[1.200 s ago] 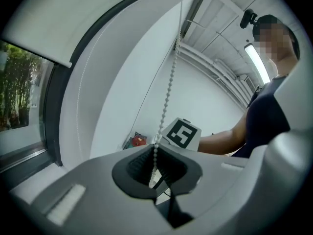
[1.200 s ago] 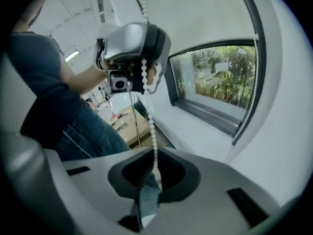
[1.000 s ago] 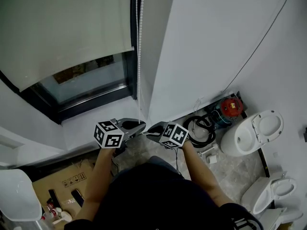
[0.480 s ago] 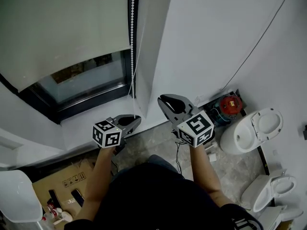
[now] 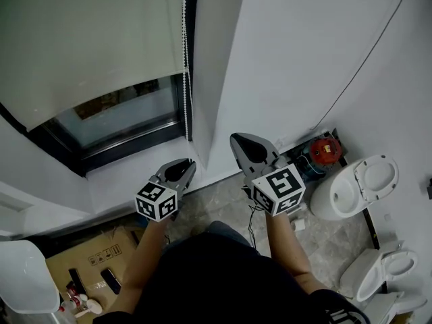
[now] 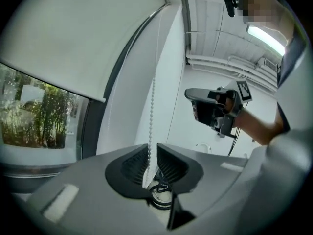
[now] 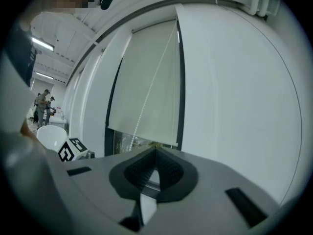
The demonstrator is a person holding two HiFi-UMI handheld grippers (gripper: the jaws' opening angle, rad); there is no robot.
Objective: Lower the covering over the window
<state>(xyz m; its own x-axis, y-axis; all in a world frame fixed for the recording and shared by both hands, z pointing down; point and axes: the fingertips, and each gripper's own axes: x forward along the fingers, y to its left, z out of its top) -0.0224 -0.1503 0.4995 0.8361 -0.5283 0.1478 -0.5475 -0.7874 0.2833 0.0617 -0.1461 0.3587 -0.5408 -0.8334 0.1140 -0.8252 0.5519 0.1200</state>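
currently the blind [image 5: 88, 39] covers the upper part of the window [image 5: 121, 117], with bare glass below its hem. the right gripper [image 5: 239, 139] points at the white wall [image 5: 304, 52], jaws together and empty. the left gripper [image 5: 186, 163] sits by the window frame. its jaws have just been opening to a narrow gap, and the bead chain [image 6: 152, 106] hangs loose between them.

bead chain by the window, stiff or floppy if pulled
Likely floppy: the chain is a thin string of small beads hanging freely. Probably light, so it may swing. The beads should resist slipping through a grip.
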